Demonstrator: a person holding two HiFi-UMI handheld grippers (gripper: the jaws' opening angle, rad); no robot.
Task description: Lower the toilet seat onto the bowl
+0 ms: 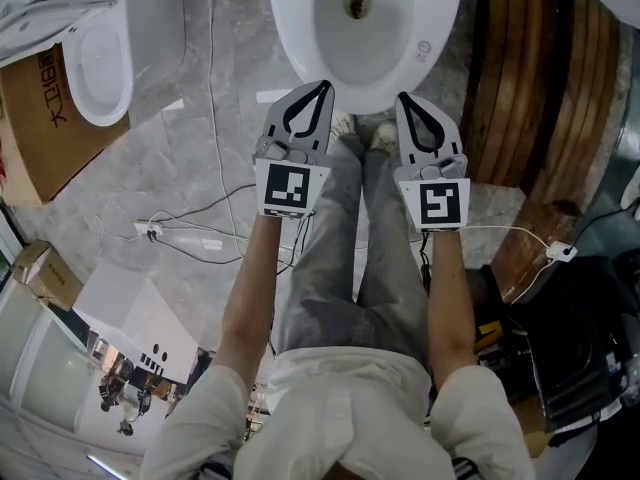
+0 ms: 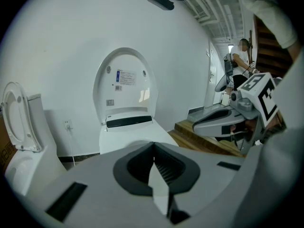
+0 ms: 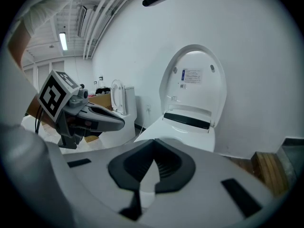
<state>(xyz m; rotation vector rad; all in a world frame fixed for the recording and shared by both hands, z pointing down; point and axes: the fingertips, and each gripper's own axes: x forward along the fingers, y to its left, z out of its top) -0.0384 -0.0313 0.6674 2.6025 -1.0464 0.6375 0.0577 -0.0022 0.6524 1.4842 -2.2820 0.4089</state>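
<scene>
**A:** Where is the bowl, and what is in it?

**B:** The bowl (image 1: 365, 28) is at the top centre of the head view. Inside it I see only the dark drain hole (image 1: 352, 3).

**A:** And the toilet seat?

**B:** In both gripper views a white oval flap (image 2: 124, 87) stands upright behind the bowl, with a label on its inner face. Whether the toilet seat is raised with it or lies on the rim, I cannot tell.

**A:** The claws?

**B:** The left gripper (image 1: 323, 86) and the right gripper (image 1: 401, 98) are both closed, with nothing between the jaws. They are side by side at the bowl's lower edge in the frame.

**A:** Other containers?

**B:** At upper left is a second toilet (image 1: 95, 63), with a cardboard box (image 1: 35, 133) beside it. What the box holds is hidden.
</scene>
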